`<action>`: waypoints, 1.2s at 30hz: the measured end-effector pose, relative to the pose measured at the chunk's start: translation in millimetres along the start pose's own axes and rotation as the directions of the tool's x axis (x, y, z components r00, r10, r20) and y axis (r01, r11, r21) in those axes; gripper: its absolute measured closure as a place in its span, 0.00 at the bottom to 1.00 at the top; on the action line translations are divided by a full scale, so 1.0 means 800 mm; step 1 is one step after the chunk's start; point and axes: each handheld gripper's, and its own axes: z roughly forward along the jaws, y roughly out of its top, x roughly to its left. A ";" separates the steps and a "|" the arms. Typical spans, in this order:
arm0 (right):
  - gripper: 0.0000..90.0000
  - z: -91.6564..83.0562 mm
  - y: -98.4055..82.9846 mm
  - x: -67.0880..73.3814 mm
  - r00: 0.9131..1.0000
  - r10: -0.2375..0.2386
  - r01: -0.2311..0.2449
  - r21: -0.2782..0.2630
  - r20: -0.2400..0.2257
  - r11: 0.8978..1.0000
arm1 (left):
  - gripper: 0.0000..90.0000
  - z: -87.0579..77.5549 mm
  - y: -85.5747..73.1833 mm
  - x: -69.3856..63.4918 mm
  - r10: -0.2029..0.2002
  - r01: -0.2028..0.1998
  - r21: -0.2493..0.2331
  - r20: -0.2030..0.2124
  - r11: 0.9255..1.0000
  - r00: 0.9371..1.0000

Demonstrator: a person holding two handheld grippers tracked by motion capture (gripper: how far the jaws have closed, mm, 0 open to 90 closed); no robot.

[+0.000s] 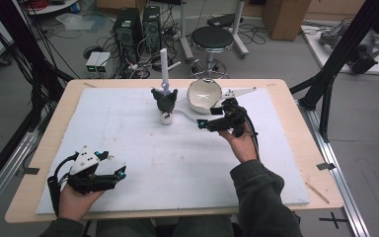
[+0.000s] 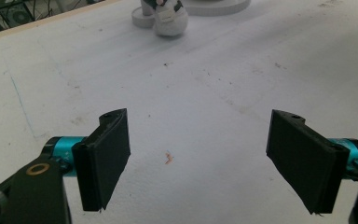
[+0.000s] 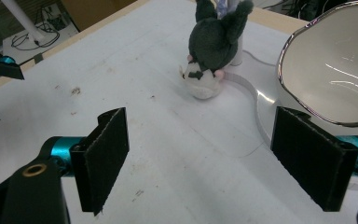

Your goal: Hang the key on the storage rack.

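Note:
A dark grey plush toy (image 1: 165, 102) with a white lower part stands at the back middle of the white mat, against a thin white post (image 1: 164, 64). A white bowl (image 1: 203, 95) with a dark rim sits tilted just right of it. My right gripper (image 1: 208, 118) is open with nothing between its jaws, low over the mat in front of the bowl and pointing left toward the toy. In the right gripper view the toy (image 3: 214, 42) lies ahead of the gripper (image 3: 200, 163) and the bowl (image 3: 335, 60) is at the right. My left gripper (image 1: 120, 169) rests open at the front left; the left gripper (image 2: 198, 158) has bare mat between its jaws.
The white mat (image 1: 143, 143) covers most of the wooden table (image 1: 296, 128). A curved white strip (image 3: 256, 98) lies on the mat between toy and bowl. A small orange speck (image 2: 168, 157) marks the mat. Behind the table stand a stool (image 1: 212, 39) and computer towers (image 1: 128, 29).

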 end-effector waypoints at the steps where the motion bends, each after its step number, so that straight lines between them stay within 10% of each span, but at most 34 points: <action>1: 0.20 -0.001 -0.001 0.000 1.000 -0.004 0.004 -0.001 -0.001 1.000 | 0.24 0.000 0.000 0.000 -0.001 0.001 0.000 0.002 1.000 1.000; 36: 0.15 -0.025 -0.041 -0.002 0.999 0.015 -0.014 -0.003 0.030 1.000 | 0.24 0.001 0.000 0.001 -0.002 0.002 0.011 -0.001 1.000 1.000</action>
